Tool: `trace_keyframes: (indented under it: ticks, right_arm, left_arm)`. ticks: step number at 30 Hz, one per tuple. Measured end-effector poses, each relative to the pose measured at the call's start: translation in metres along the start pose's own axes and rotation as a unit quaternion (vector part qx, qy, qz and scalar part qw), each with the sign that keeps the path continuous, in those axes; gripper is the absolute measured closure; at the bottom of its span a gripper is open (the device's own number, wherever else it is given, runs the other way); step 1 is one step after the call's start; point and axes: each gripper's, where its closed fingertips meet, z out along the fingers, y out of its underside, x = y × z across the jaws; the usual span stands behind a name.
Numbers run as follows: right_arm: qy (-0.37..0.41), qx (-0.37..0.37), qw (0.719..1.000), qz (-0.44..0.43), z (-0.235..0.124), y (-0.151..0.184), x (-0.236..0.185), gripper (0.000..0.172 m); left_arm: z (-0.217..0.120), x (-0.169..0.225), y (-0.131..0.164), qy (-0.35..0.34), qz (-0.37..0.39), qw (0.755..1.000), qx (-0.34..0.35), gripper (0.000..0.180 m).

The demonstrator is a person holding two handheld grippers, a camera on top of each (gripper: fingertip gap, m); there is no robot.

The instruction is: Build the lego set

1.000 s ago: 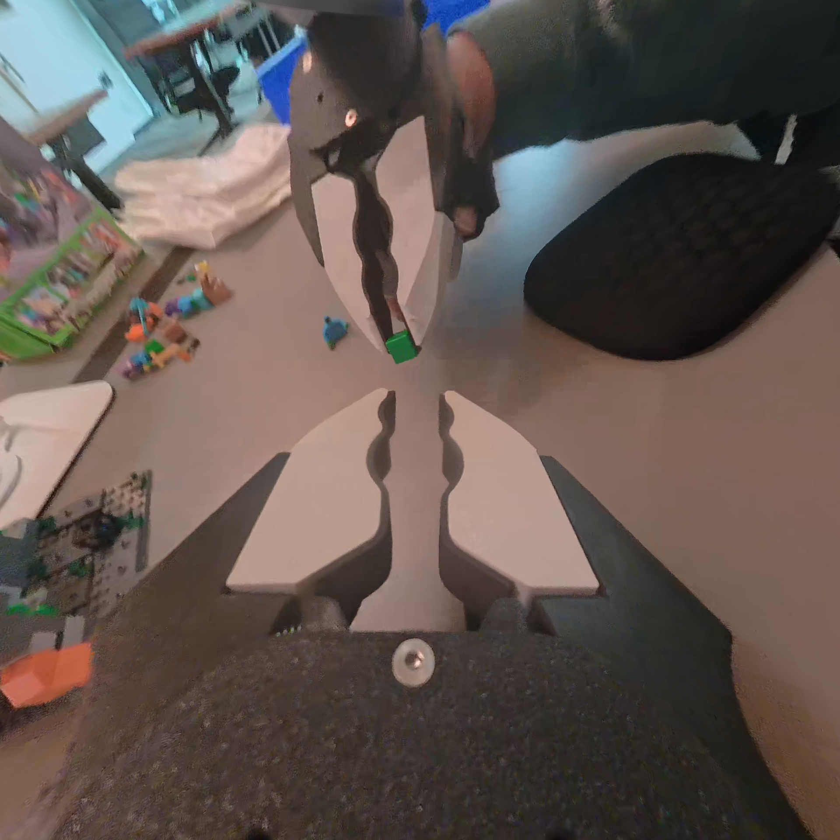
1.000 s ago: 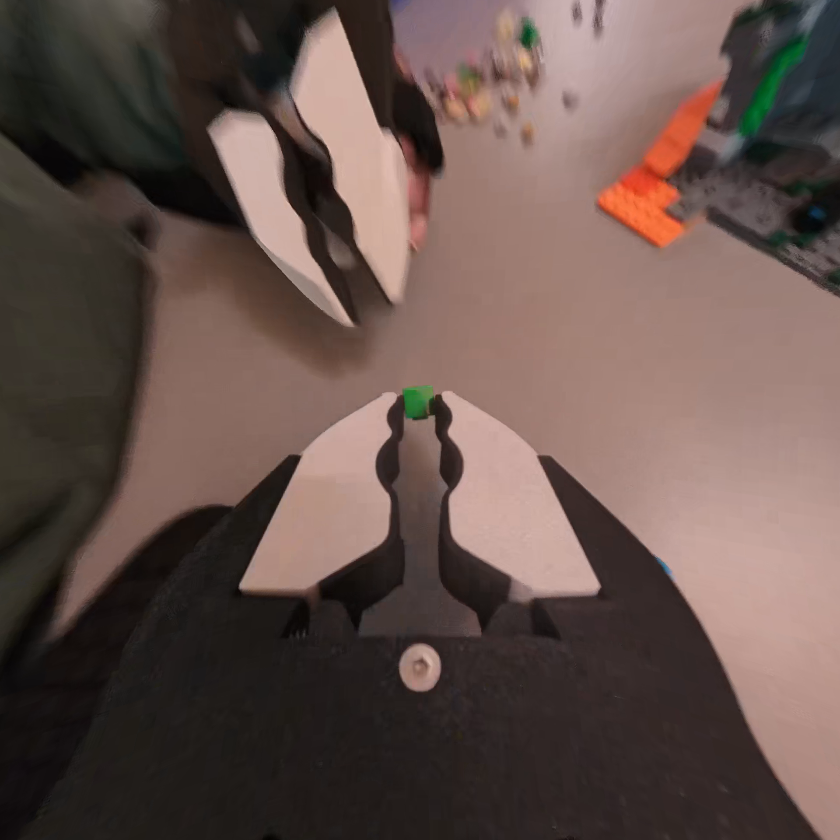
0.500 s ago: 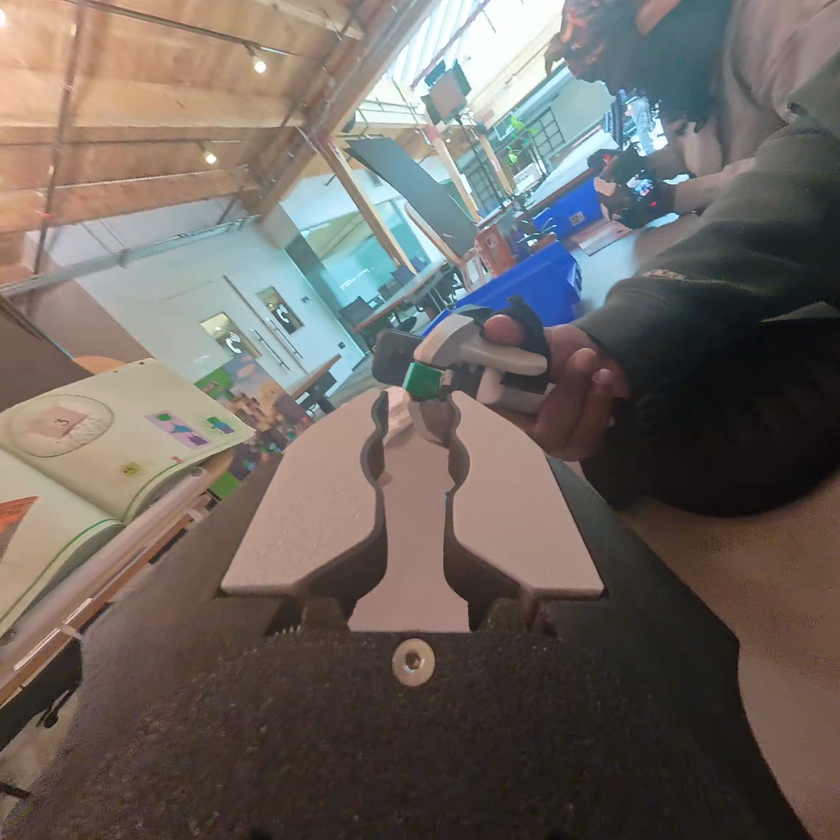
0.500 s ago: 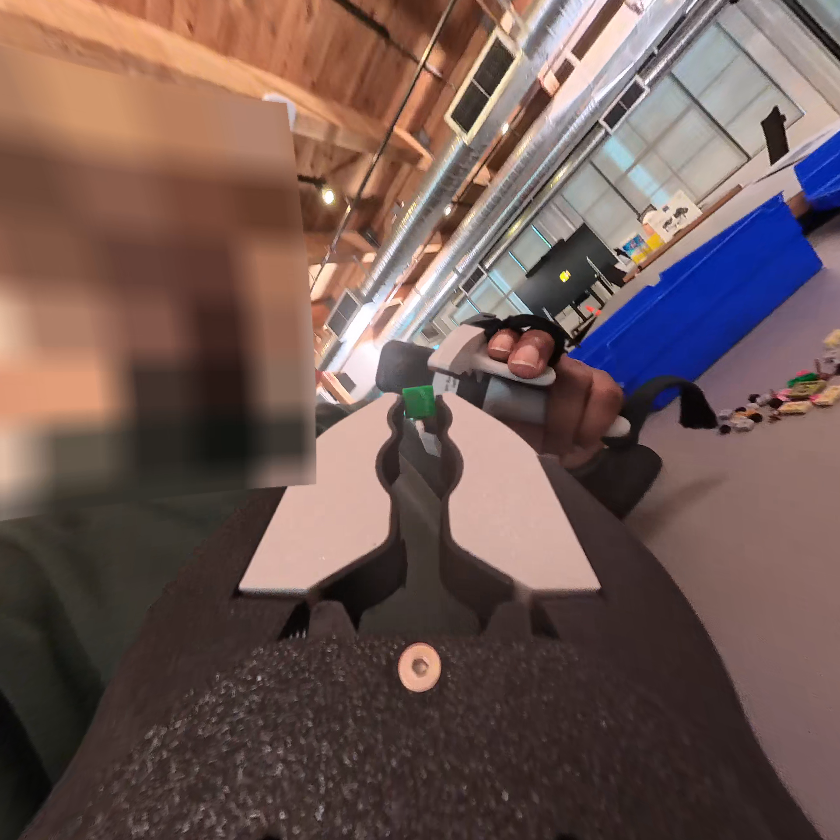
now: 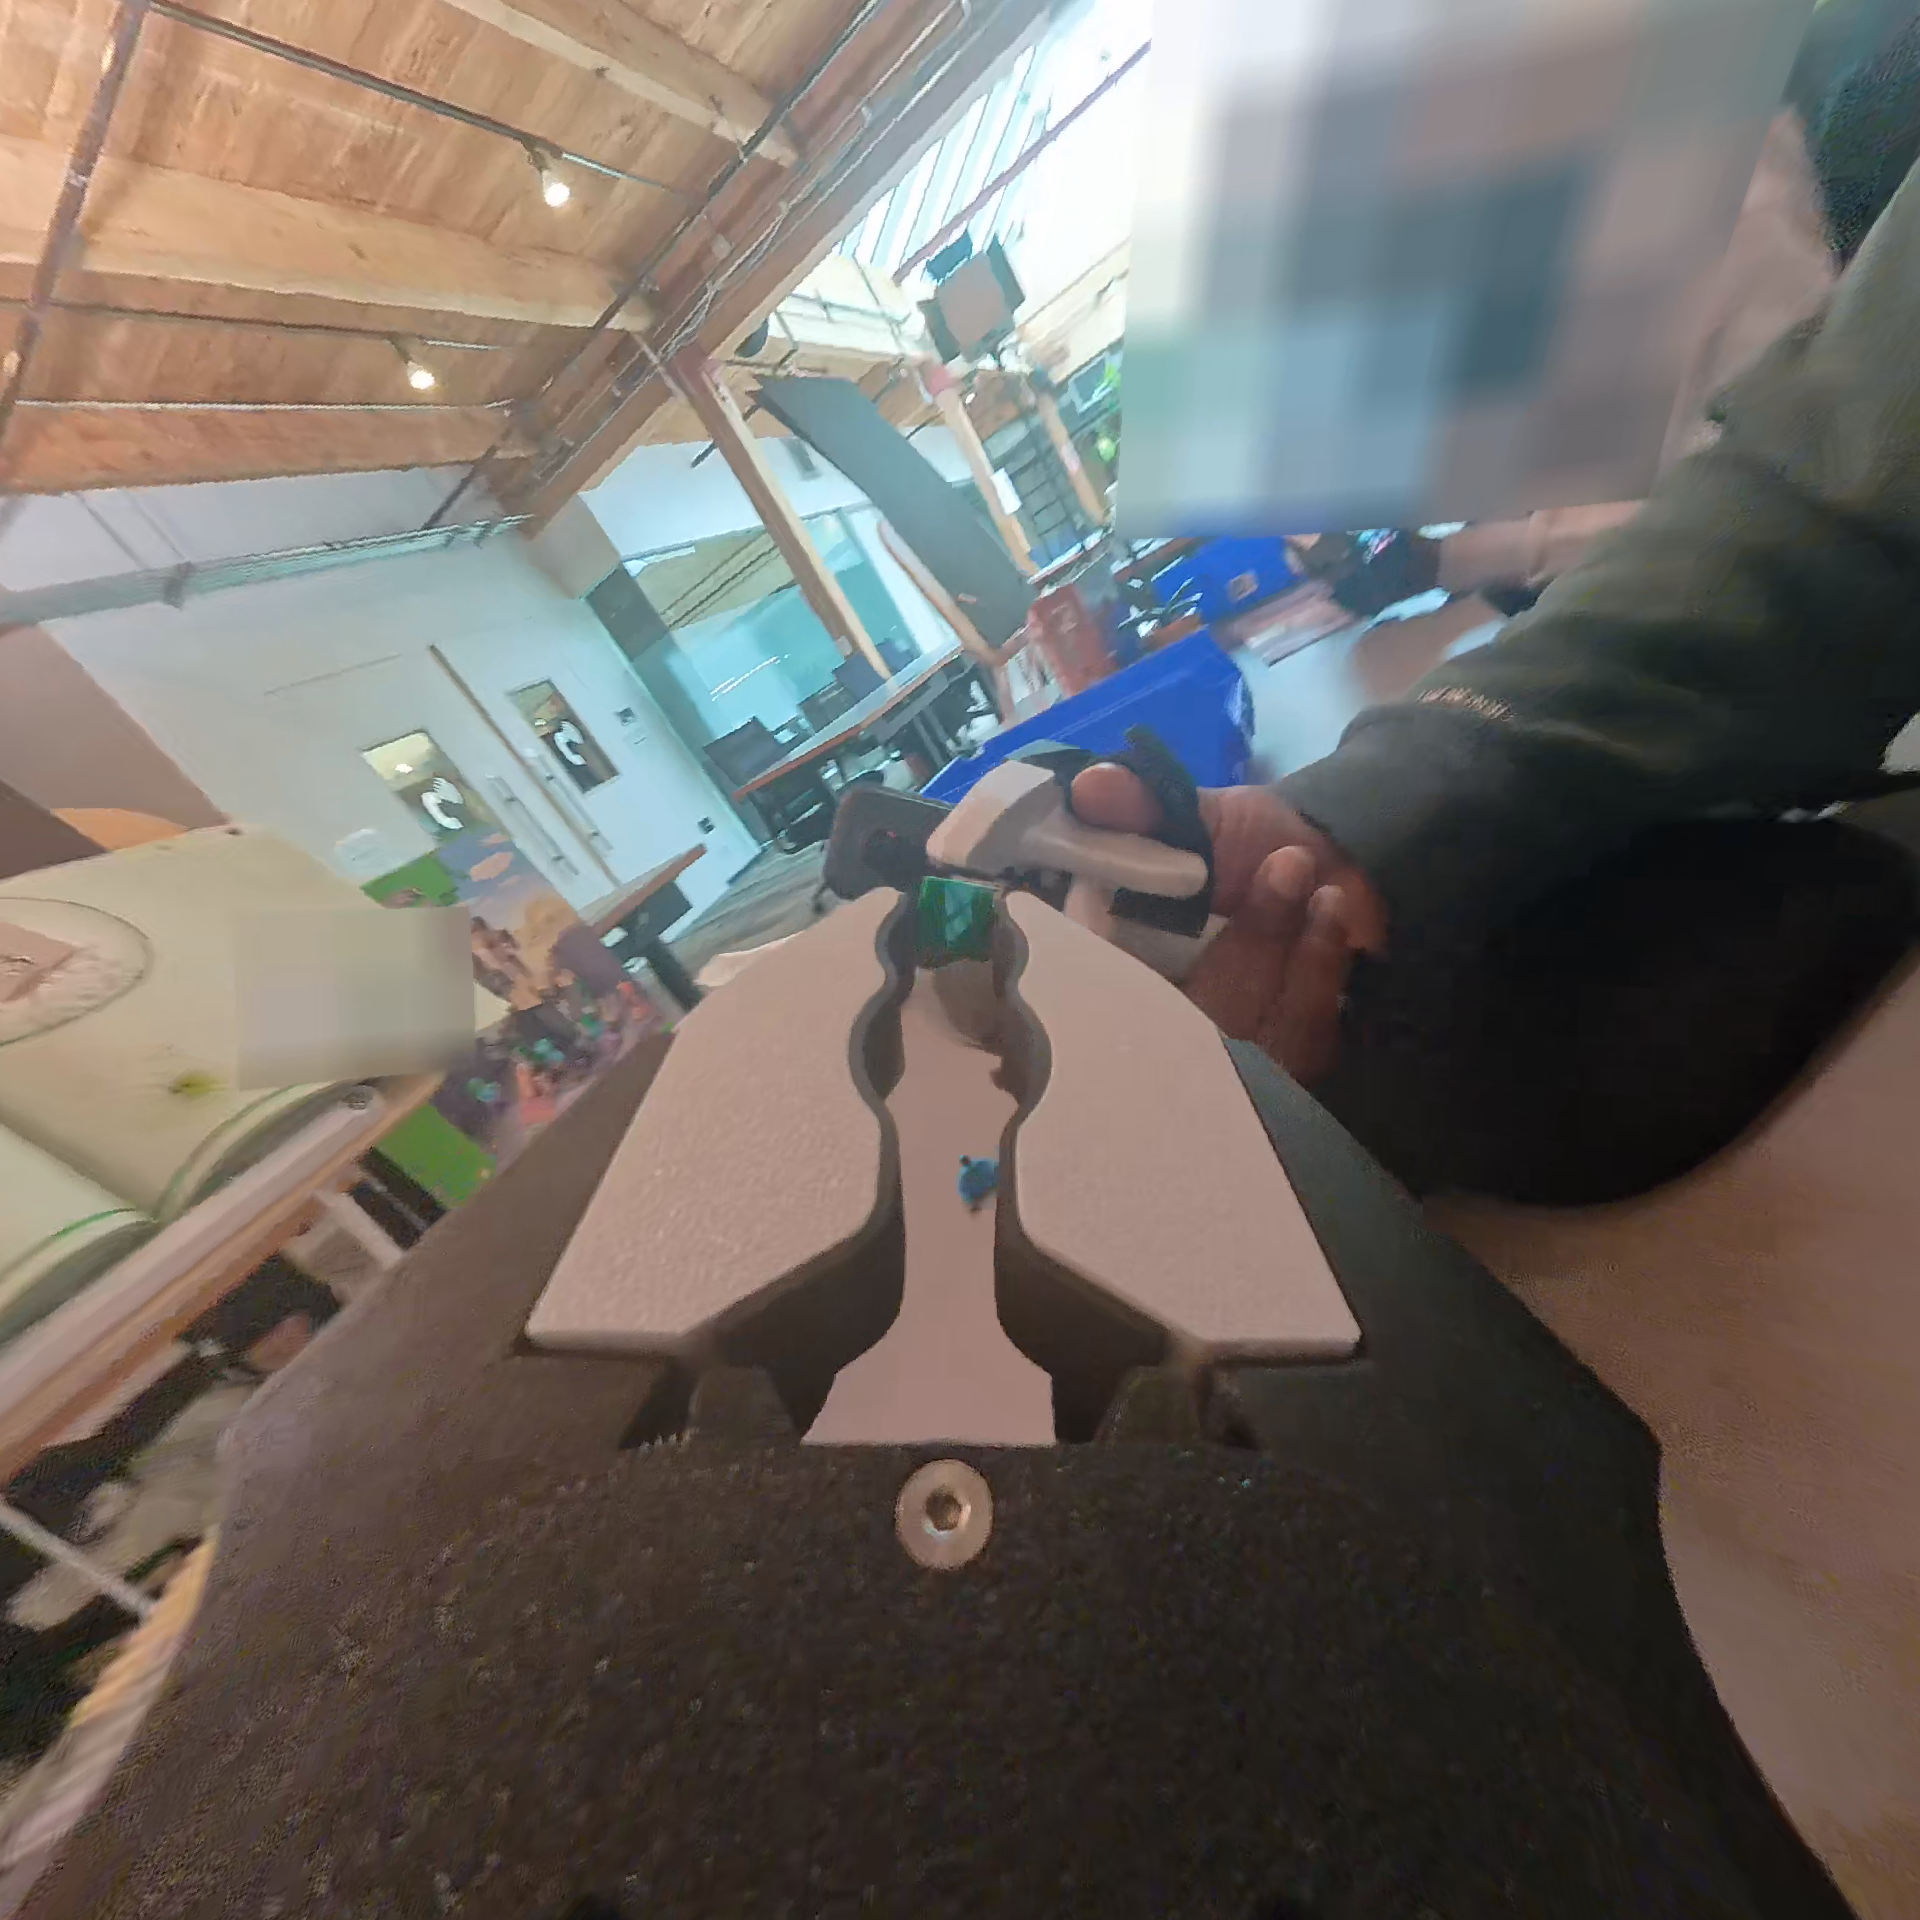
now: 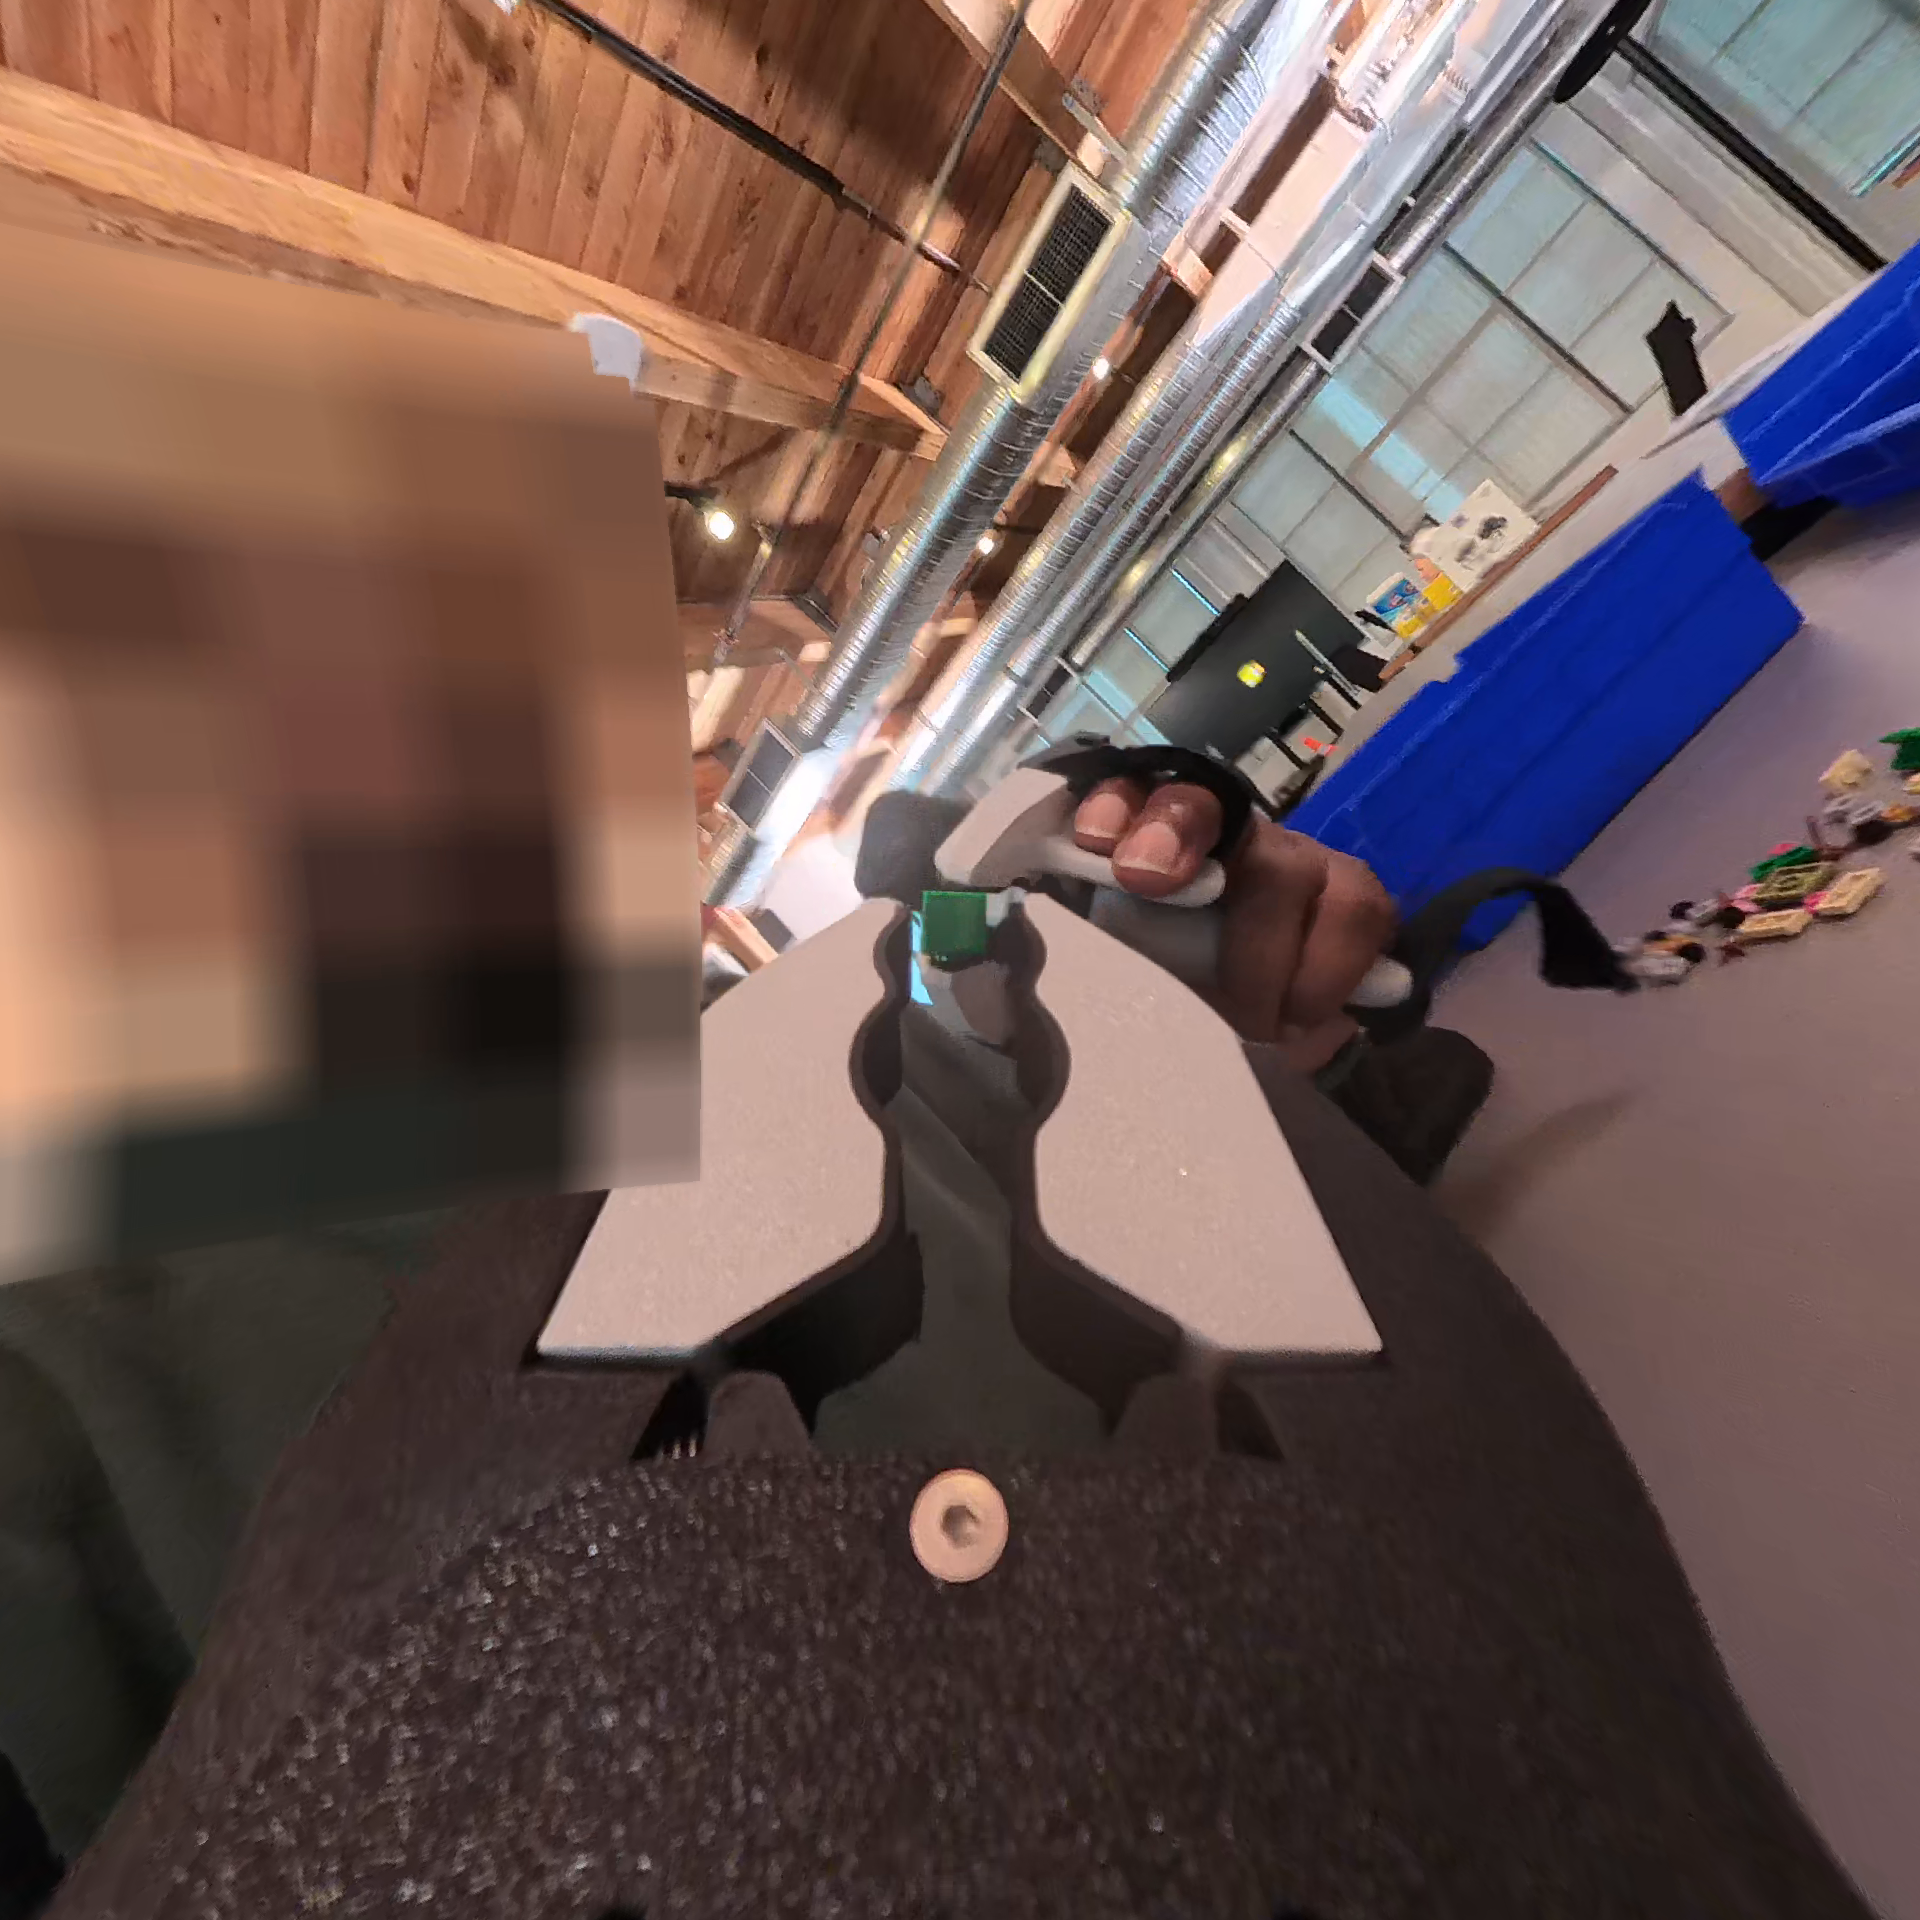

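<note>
Right wrist view shows the right tool [image 6: 958, 940] clamped on a small green brick [image 6: 953, 923] above the desk [image 6: 1714, 1195], tip to tip with the left tool [image 5: 953, 935] so both reach it; whether the left presses, I cannot tell.

Both wrist cameras sit low over the grey table [image 6: 1714, 1195], tilted up toward the wooden ceiling [image 5: 312, 260]. They face each other closely, fingertip to fingertip. Each sees the opposite hand-held gripper just beyond its own; both share the small green brick [image 5: 954, 920] and the blue bins [image 6: 1558, 727].
</note>
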Motion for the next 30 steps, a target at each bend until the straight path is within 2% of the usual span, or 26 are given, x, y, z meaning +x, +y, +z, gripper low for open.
trace_keyframes:
  ticks: [1, 7, 10, 12, 18, 22, 25, 27, 30]
  right_arm:
    - [0.018, -0.018, 1.000, -0.017, -0.003, 0.001, 0.002, 0.154]
    - [0.127, -0.132, 0.971, -0.152, -0.012, 0.008, 0.004, 0.154]
    - [0.200, -0.173, 0.930, -0.256, -0.014, 0.008, 0.009, 0.154]
    - [0.253, -0.190, 0.906, -0.282, -0.015, 0.006, 0.015, 0.153]
    - [0.333, -0.149, 0.912, -0.187, -0.017, 0.005, 0.033, 0.143]
    - [0.350, -0.116, 0.922, -0.118, -0.019, 0.008, 0.044, 0.147]
    - [0.338, -0.103, 0.930, -0.101, -0.018, 0.007, 0.044, 0.158]
    - [0.307, -0.093, 0.944, -0.082, -0.014, 0.006, 0.040, 0.158]
    - [0.192, -0.059, 0.979, -0.035, -0.003, 0.003, 0.018, 0.159]
  left_arm:
    - [-0.001, -0.001, -0.001, 0.004, -0.018, 1.000, 0.008, 0.167]
    - [-0.002, -0.003, 0.000, 0.030, -0.094, 0.995, 0.018, 0.167]
    - [0.001, -0.003, 0.013, 0.034, -0.117, 0.992, -0.028, 0.167]
    - [0.003, -0.003, 0.024, 0.027, -0.110, 0.992, -0.064, 0.167]
    - [0.007, -0.001, 0.048, 0.014, -0.079, 0.986, -0.145, 0.167]
    - [0.007, -0.002, 0.054, 0.000, -0.040, 0.984, -0.172, 0.167]
    - [0.006, -0.004, 0.052, -0.005, -0.029, 0.985, -0.168, 0.167]
    - [0.006, -0.005, 0.045, -0.009, -0.022, 0.989, -0.145, 0.167]
    - [0.006, -0.005, 0.031, -0.011, -0.013, 0.995, -0.102, 0.159]
